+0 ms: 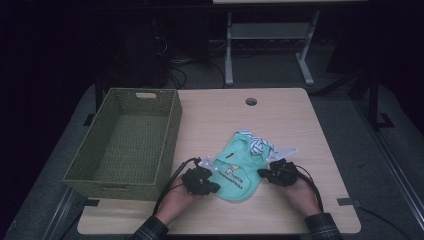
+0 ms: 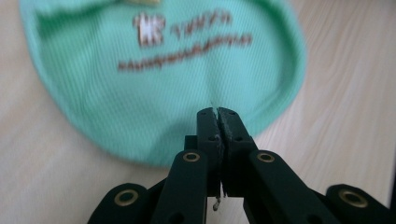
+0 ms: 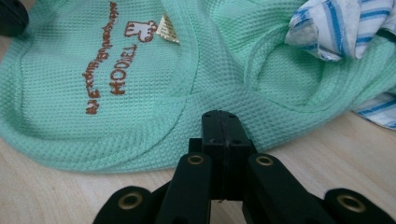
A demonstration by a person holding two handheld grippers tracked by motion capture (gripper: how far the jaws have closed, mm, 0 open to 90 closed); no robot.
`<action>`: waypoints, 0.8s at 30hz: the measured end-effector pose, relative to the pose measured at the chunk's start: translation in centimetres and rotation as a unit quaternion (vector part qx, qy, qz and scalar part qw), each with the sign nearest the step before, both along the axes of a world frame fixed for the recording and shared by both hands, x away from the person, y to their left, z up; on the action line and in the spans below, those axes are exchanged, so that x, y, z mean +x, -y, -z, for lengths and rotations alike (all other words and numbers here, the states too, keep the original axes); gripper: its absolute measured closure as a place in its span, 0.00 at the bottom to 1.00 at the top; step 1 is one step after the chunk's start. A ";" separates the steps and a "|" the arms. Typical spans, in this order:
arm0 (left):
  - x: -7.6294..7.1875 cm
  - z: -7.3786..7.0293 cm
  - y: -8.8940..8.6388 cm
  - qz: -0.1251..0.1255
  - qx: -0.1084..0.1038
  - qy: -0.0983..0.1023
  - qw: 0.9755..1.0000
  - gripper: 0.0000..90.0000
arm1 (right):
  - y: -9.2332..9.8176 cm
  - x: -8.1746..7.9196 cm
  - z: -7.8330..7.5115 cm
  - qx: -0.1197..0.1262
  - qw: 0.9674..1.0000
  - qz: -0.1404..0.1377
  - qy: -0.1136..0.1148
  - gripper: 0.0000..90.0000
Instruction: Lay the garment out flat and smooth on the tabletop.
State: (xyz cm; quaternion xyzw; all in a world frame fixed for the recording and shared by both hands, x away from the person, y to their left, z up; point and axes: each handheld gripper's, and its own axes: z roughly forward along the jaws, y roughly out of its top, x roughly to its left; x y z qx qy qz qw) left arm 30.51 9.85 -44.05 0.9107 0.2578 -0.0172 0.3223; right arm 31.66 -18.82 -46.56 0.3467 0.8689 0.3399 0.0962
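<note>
Green garment [image 1: 239, 170], hem toward person

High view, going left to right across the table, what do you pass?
Green woven basket → left gripper → mint-green garment → right gripper → bare tabletop.

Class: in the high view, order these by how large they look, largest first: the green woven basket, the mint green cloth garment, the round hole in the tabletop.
1. Green woven basket, plainly the largest.
2. Mint green cloth garment, lying flat on the light wooden table.
3. Round hole in the tabletop, smallest, though farther from the camera.
</note>
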 end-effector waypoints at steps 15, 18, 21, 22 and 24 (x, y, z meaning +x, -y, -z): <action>7.9 -1.2 1.1 -0.058 0.011 0.052 0.997 1.00 | 0.1 0.1 0.1 0.007 1.000 0.001 -0.006 1.00; 9.2 -0.6 1.6 -0.062 0.014 0.050 0.997 1.00 | 0.1 0.1 0.0 0.006 1.000 0.001 -0.006 1.00; 10.2 0.4 2.2 -0.057 0.013 0.050 0.997 1.00 | 0.1 0.1 0.0 0.006 1.000 0.001 -0.005 1.00; 10.4 0.8 2.4 -0.057 0.011 0.044 0.997 1.00 | 0.1 0.1 0.0 0.006 1.000 0.000 -0.005 1.00; 10.5 1.5 2.8 -0.062 0.010 0.035 0.997 1.00 | 0.1 0.1 0.0 0.005 1.000 0.000 -0.005 1.00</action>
